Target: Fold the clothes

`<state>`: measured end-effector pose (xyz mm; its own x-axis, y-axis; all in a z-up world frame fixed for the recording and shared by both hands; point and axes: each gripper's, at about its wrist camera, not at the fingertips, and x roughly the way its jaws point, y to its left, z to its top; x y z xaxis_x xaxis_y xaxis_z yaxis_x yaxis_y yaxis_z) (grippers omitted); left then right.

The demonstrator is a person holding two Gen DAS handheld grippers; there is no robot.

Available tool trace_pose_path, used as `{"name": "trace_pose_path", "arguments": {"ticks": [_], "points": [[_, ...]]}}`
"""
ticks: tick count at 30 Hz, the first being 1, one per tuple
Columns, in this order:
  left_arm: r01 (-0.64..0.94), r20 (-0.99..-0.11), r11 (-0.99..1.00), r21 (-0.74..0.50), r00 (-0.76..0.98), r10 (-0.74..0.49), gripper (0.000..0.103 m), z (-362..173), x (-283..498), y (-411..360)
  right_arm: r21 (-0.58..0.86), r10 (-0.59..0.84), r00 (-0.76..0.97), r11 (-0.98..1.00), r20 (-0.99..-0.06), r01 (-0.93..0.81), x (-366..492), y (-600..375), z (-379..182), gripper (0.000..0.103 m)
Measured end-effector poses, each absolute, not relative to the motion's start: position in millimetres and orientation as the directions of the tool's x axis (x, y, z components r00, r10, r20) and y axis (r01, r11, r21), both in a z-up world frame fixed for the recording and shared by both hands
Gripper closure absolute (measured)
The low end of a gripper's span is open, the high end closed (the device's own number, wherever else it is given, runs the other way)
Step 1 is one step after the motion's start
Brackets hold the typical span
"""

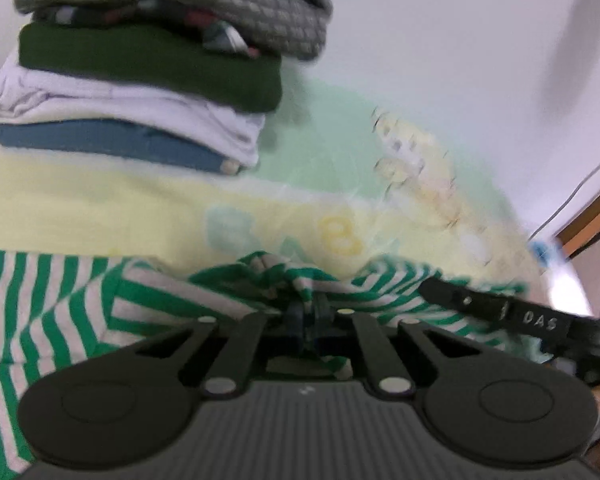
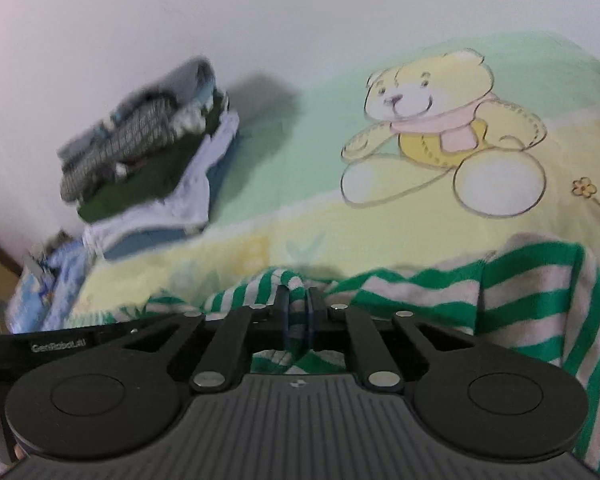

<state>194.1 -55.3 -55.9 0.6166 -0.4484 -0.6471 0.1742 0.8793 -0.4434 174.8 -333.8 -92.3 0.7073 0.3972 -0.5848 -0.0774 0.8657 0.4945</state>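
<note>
Both tools apparently clamping striped shirt (image 2: 420, 292).

Bunched green-and-white striped garment (image 2: 420, 284)

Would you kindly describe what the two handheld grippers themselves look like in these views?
Both the left gripper and the right gripper are matte black, with a ribbed grey body, two round disc housings, silver pivot pins and slim linkage arms ending in blue-edged pads. White lettering marks a black bar beside each.

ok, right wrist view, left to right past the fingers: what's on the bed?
Stack of folded clothes → teddy bear print on the blanket → small flower print. The green-striped garment spans the foreground, so it's unordered.
</note>
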Motion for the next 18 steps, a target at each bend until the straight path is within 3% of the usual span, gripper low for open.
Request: {"name": "trace_pose_path", "arguments": {"ticks": [3,7,11,13,14,16,18], "points": [[0.183,-0.630,0.870,-0.458,0.624,-0.462,0.094,-56.3,195.0,-47.2,0.487,0.377,0.752,0.869,-0.541,-0.085,162.7,-337.8,-79.6,0.071],[0.203,-0.654,0.898,-0.391,0.625,-0.426,0.088,-56.4,194.1,-49.2,0.398,0.283,0.844,0.913,-0.456,-0.090,137.7,-333.2,-59.2,0.064],[0.190,-0.677,0.918,-0.349,0.625,-0.387,0.085,-71.2,201.0,-54.1,0.437,0.457,0.755,0.864,-0.471,-0.250,139.8,-311.9,-63.7,0.070],[0.192,-0.674,0.920,-0.341,0.632,-0.382,0.082,-77.3,205.4,-56.6,0.413,0.472,0.718,0.868,-0.512,-0.276,146.2,-298.9,-73.3,0.074],[0.199,-0.668,0.921,-0.335,0.639,-0.381,0.080,-78.3,206.9,-58.0,0.377,0.440,0.716,0.889,-0.542,-0.261,151.1,-294.8,-79.1,0.081],[0.202,-0.674,0.927,-0.316,0.640,-0.369,0.079,-74.2,206.6,-59.0,0.321,0.330,0.729,0.934,-0.599,-0.159,164.2,-297.4,-93.0,0.083],[0.204,-0.670,0.936,-0.288,0.655,-0.349,0.076,-66.5,199.9,-56.3,0.338,0.334,0.737,0.929,-0.588,-0.151,166.1,-306.5,-95.5,0.083]]}}
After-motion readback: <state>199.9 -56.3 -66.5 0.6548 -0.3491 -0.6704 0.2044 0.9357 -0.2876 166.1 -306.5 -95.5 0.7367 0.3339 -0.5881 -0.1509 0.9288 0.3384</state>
